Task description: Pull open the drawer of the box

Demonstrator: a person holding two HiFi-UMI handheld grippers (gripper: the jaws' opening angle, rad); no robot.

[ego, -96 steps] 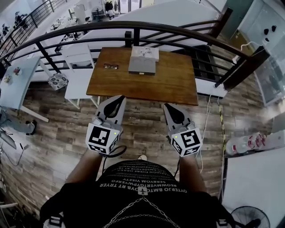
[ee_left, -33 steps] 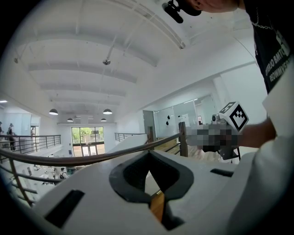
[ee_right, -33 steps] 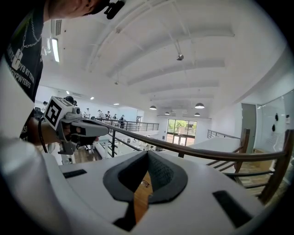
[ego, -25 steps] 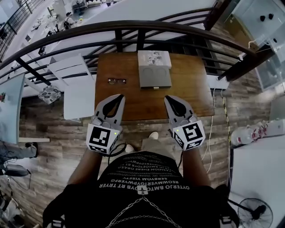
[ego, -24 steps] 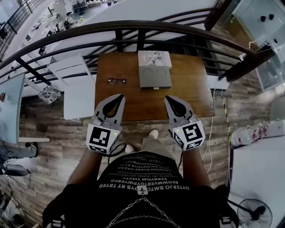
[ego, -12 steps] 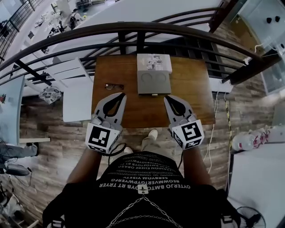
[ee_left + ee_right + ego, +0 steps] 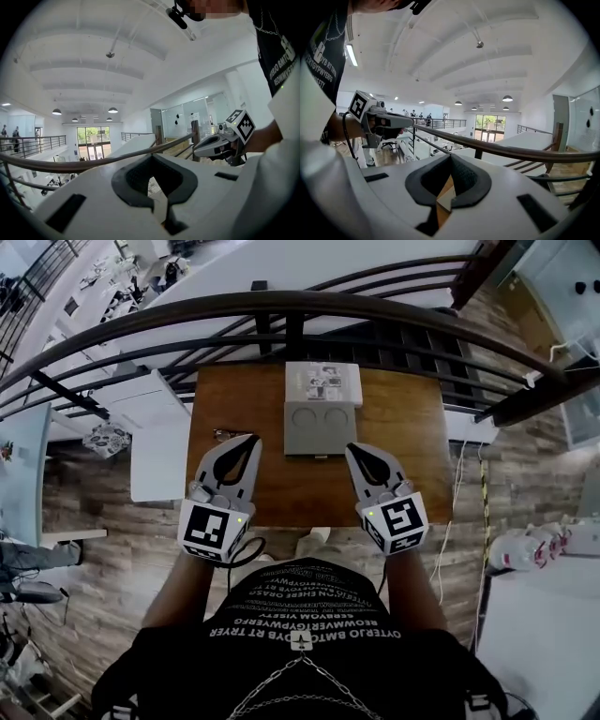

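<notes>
Clenched on nothing, left claw (image 7: 253, 440) and right claw (image 7: 352, 448) hang over the worktop (image 7: 417, 460), near half.
The box (image 7: 322, 409) sits at 12 o'clock by the far edge, bare wood between.

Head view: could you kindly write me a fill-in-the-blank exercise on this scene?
The grey rectangular box stands on a brown wooden ____.
In the head view, the dark-framed spectacles lie to the box's ____.
The left gripper and the right gripper both hold their jaws ____.
Missing: table; left; shut.
</notes>
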